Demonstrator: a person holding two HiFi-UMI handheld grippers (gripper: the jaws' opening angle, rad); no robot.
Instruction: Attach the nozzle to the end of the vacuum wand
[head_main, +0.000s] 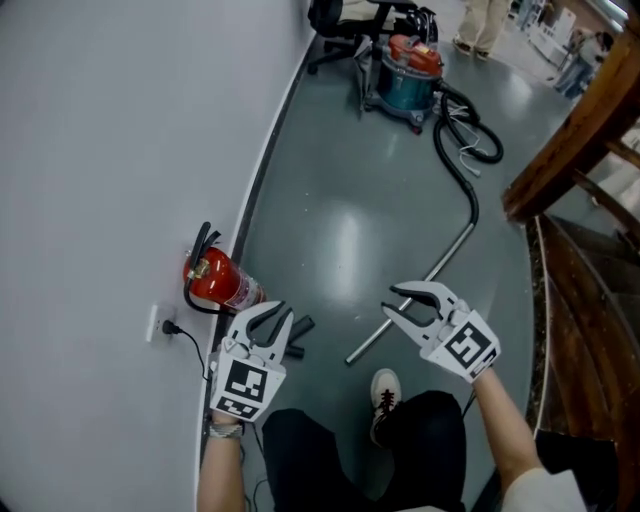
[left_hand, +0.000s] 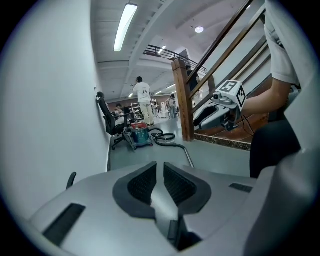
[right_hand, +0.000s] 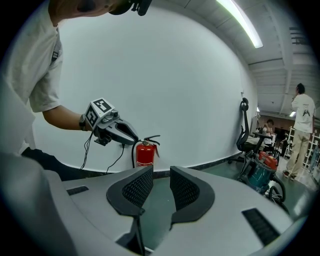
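Steel wand (head_main: 445, 258) lay loose, so the right gripper (head_main: 390, 300), empty fingers (right_hand: 137, 187) half apart, could roll it. Left gripper's (head_main: 275, 318) narrow, empty fingers (left_hand: 144, 181) might not admit the nozzle (head_main: 300, 325) beside the wand.

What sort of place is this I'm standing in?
Likely an open office or workshop hall: a wooden staircase, an office chair beside a shop vacuum, and a fire extinguisher against the white wall.

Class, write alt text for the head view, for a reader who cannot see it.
The left gripper and right gripper, both empty with jaws apart, hang near a silver metal vacuum wand lying on the grey-green floor. Its black hose runs back to a teal-and-red canister vacuum; a red fire extinguisher stands by the white wall.
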